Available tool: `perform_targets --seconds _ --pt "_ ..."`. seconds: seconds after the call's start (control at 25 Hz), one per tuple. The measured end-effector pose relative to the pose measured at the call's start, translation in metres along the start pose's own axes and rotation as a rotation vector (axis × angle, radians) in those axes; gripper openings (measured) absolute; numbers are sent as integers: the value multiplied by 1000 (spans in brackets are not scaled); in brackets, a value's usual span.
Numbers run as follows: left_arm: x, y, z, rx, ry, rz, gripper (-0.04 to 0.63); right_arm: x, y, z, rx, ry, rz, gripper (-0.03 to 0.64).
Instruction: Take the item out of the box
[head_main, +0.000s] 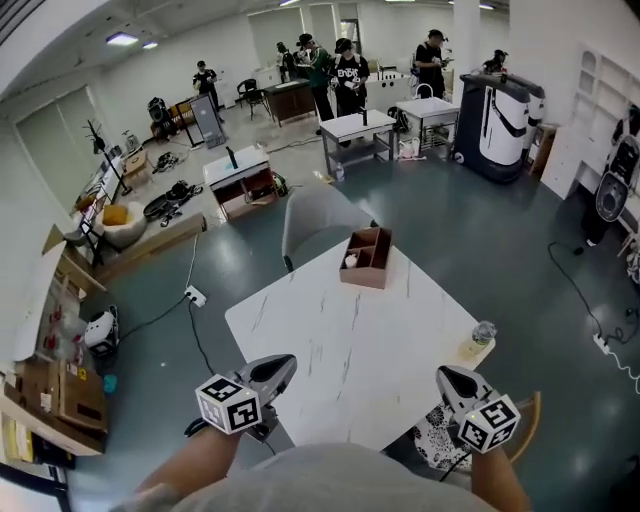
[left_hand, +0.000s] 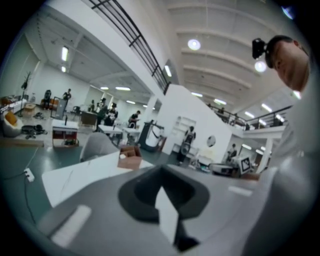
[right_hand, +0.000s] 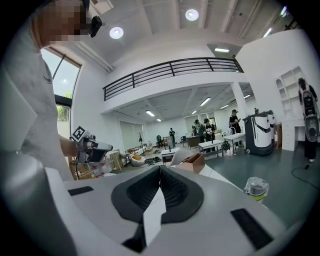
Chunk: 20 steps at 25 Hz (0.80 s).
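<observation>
The left gripper (head_main: 281, 365) hangs over the near left edge of the white marble table (head_main: 340, 340), its jaws pressed together with nothing between them; the left gripper view shows the two pads meeting in one line. Further in, at the table's far edge, stands the brown box (head_main: 368, 262), upright and open-topped, well apart from both grippers. A small white item (head_main: 351, 260) lies in a compartment on its left side. The right gripper (head_main: 446, 375) hangs over the near right edge, its jaws likewise closed and empty. A clear bottle (head_main: 482, 335) stands by the table's right corner
</observation>
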<state>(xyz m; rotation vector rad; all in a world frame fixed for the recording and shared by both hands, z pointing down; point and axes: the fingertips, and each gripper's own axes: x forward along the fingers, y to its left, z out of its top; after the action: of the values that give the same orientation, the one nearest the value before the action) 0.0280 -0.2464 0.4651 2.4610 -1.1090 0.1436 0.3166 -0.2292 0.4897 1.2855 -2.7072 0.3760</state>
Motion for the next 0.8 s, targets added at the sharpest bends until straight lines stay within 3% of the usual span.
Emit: perform_targets --seconds 0.24,0.44,0.8 --pt "16 66 8 102 79 37 2 53 4 -19 32 22 19 9" --pt "57 126 15 190 99 -55 2 102 7 -22 42 38 -49 9" --pt "161 151 47 346 125 -192 51 144 -24 5 6 70 -125 9"
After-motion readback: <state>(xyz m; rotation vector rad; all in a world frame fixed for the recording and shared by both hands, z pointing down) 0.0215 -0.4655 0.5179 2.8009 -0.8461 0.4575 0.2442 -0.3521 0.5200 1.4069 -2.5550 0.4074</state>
